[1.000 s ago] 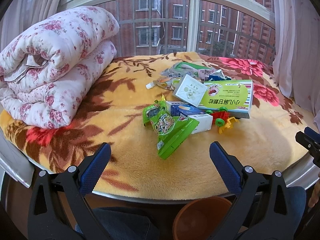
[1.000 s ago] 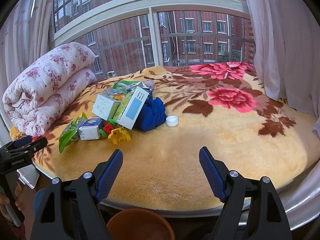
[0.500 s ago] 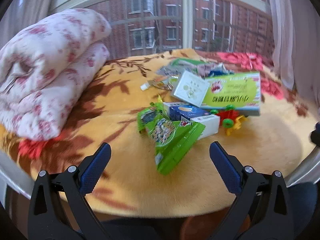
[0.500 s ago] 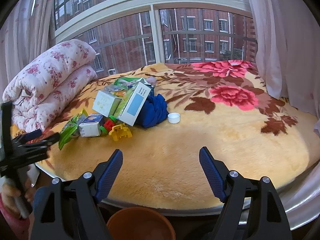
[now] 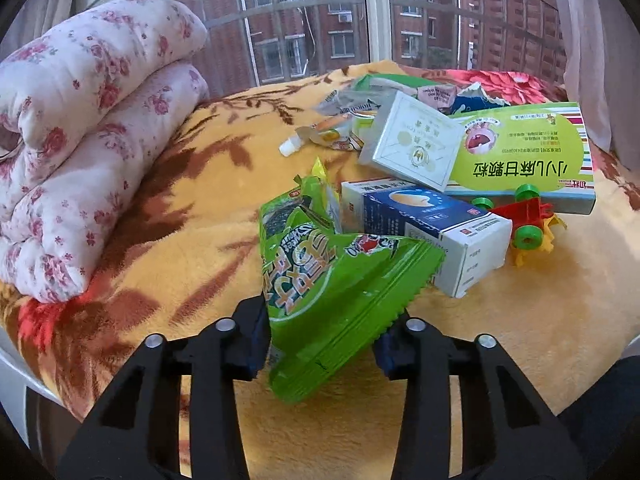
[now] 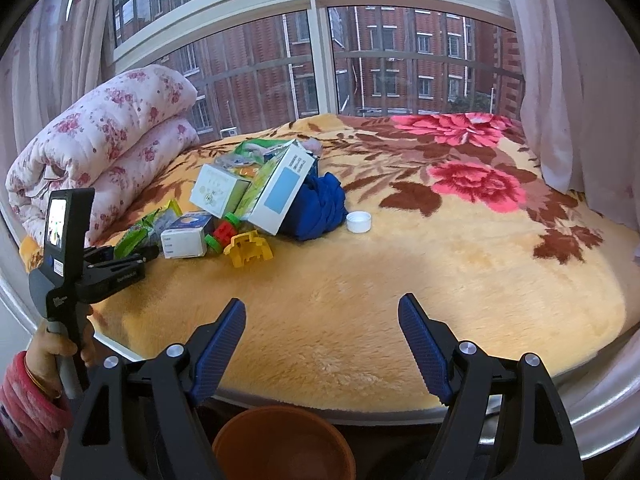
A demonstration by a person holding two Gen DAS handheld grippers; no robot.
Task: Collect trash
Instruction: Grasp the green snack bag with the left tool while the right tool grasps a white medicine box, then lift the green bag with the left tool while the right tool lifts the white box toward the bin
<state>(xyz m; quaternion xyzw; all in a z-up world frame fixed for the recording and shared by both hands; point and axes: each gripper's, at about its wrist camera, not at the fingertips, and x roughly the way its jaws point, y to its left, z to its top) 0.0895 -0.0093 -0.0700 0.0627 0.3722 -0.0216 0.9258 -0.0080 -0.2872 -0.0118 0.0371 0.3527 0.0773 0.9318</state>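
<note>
The left hand-held gripper [image 5: 326, 340] is clamping the lower edge of a green snack wrapper [image 5: 336, 276], which is resting on the blanket-covered bed [image 5: 208, 216] against a blue-and-white carton [image 5: 432, 228]. The crinkly foil film is slippery and limp, so lifting straight and slowly, pinched well inside the serrated seam, should be keeping it from sliding out. The right hand-held gripper [image 6: 322, 344] is hovering with its jaws apart and empty above the terracotta-coloured bin [image 6: 284, 444], a smooth round tub below the plush, deep-piled bed edge.
</note>
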